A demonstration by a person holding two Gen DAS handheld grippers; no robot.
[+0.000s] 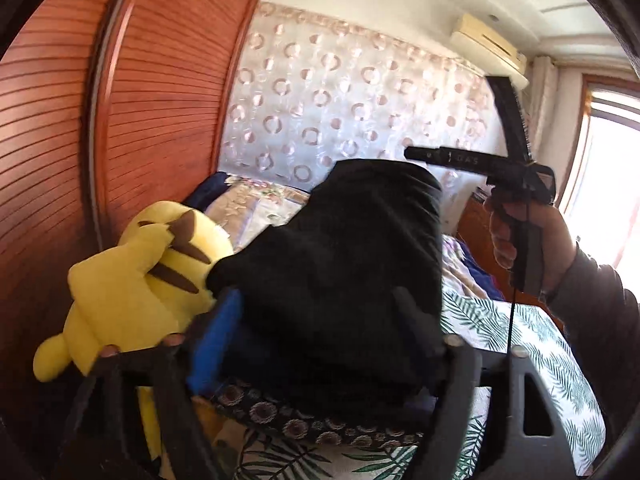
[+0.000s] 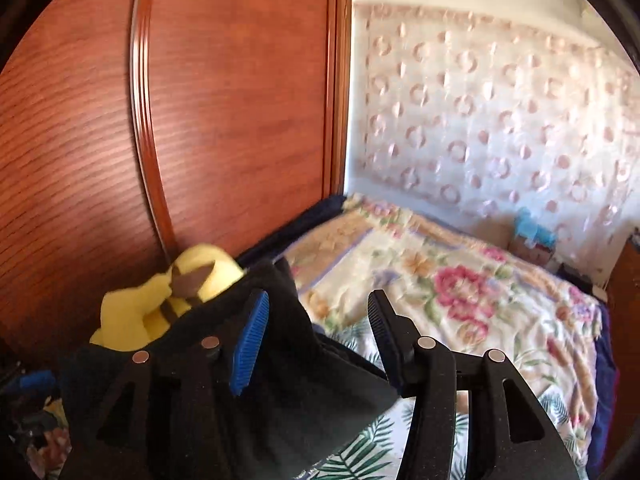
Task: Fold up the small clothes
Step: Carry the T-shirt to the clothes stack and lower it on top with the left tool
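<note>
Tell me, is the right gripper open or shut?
Open. In its own view the right gripper shows a clear gap between its blue pads, and nothing is pinched there; the black cloth lies beneath.

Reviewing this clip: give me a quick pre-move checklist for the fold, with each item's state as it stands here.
1. Right gripper off the cloth: ok, jaws apart with nothing pressed between the pads.
2. Left gripper off the black garment: cannot tell, the garment lies between its fingers and hides the pads.
3. Garment flat on the bed: not ok, it sits bunched in a mound.
4. Plush toy clear of the garment: not ok, the cloth's edge lies against it.
5. Bed space right of the garment for spreading: ok, the floral blanket is bare there.
</note>
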